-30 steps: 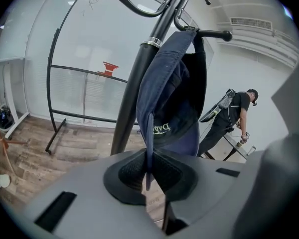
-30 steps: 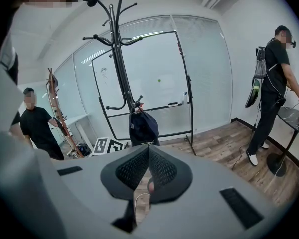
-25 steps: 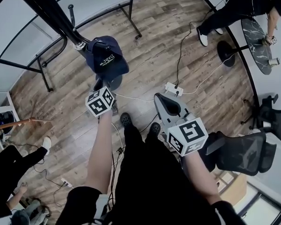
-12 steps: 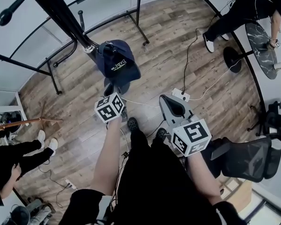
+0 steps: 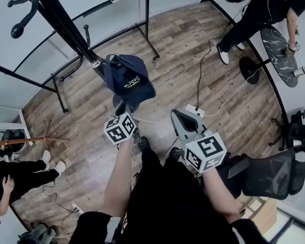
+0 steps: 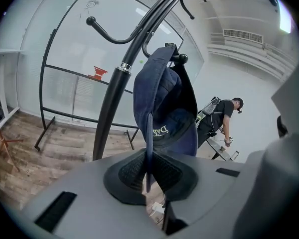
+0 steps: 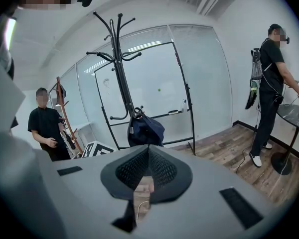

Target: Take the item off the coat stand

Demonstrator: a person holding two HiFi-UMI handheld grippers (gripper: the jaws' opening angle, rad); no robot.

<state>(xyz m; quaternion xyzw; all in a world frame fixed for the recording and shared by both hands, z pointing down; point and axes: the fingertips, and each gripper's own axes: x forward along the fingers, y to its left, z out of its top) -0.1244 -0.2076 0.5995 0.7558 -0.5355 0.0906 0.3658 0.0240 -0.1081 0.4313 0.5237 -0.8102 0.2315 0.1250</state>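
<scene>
Navy cap [image 5: 128, 77] hangs from a peg [image 6: 179, 59] of the black coat stand [image 5: 59, 17], in the upper left of the head view. My left gripper [image 5: 123, 104] sits just below it in that frame, clenched on the cap's brim. In the left gripper view the brim's thin edge runs down between the two dark pads [image 6: 132, 171] at lower centre. From there the cap stretches up the frame, its long axis near vertical, to where its back end loops over the peg's ball tip just above centre.

That line from jaws to peg is what matters. I judge the cap has to travel up and clear of the ball before it comes free.

My right gripper [image 5: 183, 121] is lower right of the cap and well apart from it, jaws closed on nothing, so the left is the working one.
</scene>
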